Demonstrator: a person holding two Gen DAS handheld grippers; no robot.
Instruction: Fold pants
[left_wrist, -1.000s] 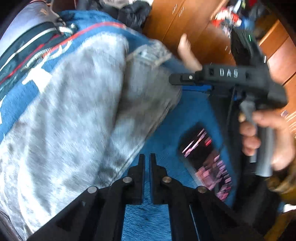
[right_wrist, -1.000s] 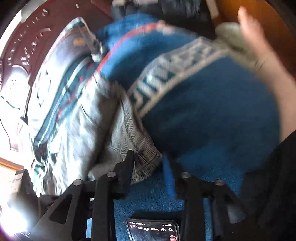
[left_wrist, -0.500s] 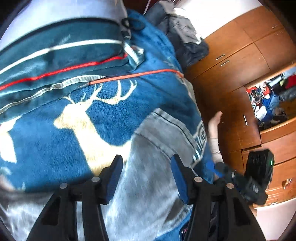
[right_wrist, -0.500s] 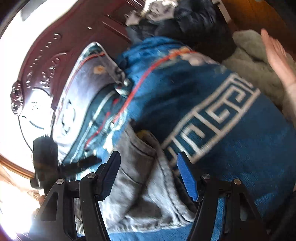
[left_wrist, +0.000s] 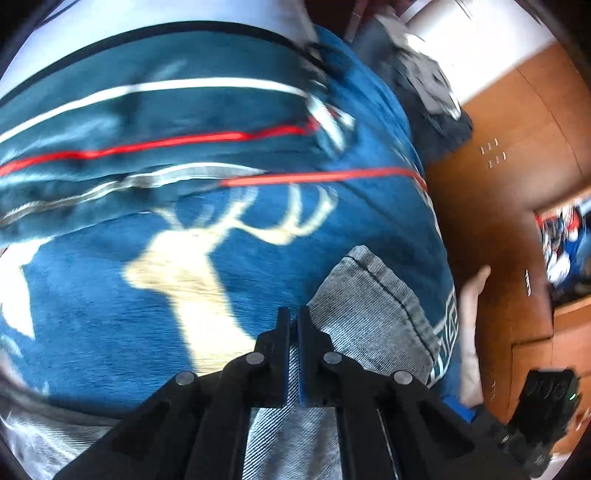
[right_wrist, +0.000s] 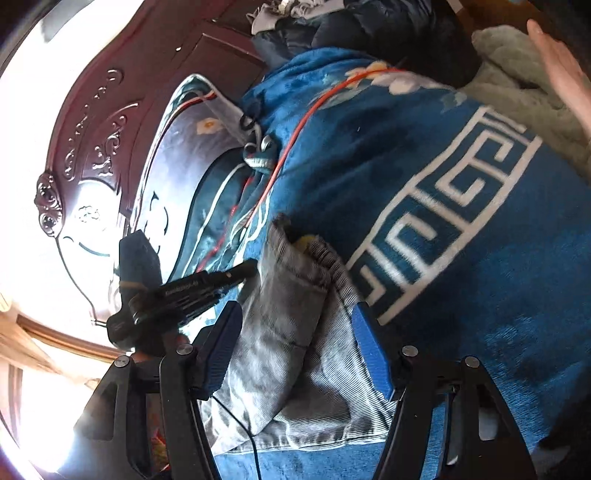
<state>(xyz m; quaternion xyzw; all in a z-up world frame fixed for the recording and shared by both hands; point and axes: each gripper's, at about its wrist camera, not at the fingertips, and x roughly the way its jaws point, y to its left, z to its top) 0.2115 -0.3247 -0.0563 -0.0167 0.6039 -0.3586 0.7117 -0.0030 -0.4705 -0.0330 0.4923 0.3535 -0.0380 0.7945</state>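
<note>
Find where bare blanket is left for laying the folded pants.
Free: the blue blanket right of the pants, below the white key border. Crowded: dark clothes pile at the top; left tool beside the pants.

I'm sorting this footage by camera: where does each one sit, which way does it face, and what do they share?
Left wrist: on the left gripper, shut, looking along its fingers over the grey denim pants and blue deer-pattern blanket toward wooden cabinets.
Right wrist: on the open right gripper, facing the pants' hem and a carved dark wooden headboard.
Shared: pants, blanket; each view shows the other gripper.
</note>
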